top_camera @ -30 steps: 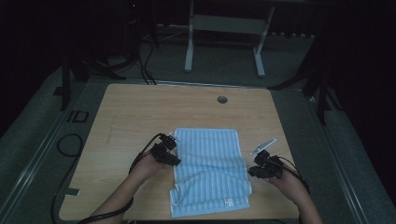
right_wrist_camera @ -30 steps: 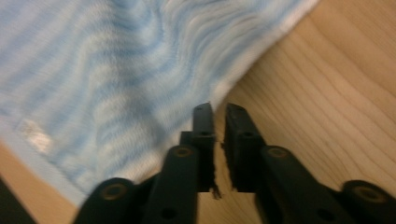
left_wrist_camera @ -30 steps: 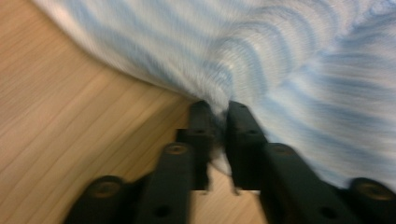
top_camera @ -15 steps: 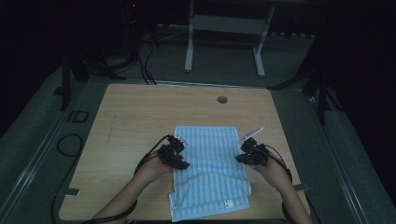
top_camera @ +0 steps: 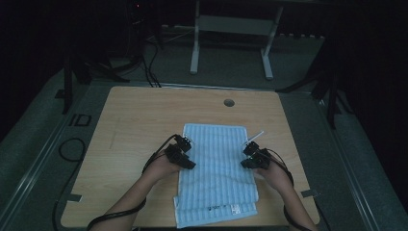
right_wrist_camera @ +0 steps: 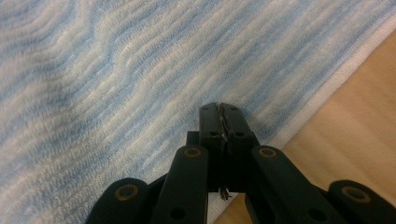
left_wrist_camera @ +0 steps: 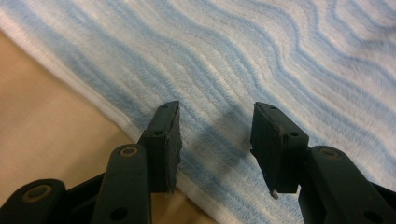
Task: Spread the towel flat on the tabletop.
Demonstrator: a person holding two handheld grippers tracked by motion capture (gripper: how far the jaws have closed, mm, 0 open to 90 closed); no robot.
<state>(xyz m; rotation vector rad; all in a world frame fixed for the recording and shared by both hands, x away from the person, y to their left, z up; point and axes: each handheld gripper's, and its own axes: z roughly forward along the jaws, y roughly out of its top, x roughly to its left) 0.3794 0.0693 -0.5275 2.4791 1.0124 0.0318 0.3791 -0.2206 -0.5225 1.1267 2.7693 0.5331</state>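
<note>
- High view: the towel [top_camera: 216, 175] lies on the near middle of the tabletop [top_camera: 134, 115], folded, its near end at the front edge. Both hands have come inward since a second ago, off the side edges and onto the cloth.
- Left gripper [left_wrist_camera: 215, 140]: the jaws have just been opening and stand about half apart over the towel's left hem, with nothing between them. The cloth lies flat beneath, so I judge that edge has been let go.
- Right gripper [right_wrist_camera: 219, 114]: the jaws are closed tight, tips meeting above the towel near its right hem. No cloth is visibly pinched between them.
- What it means: a fold looks just laid down, and the next grasp is not yet taken.
</note>
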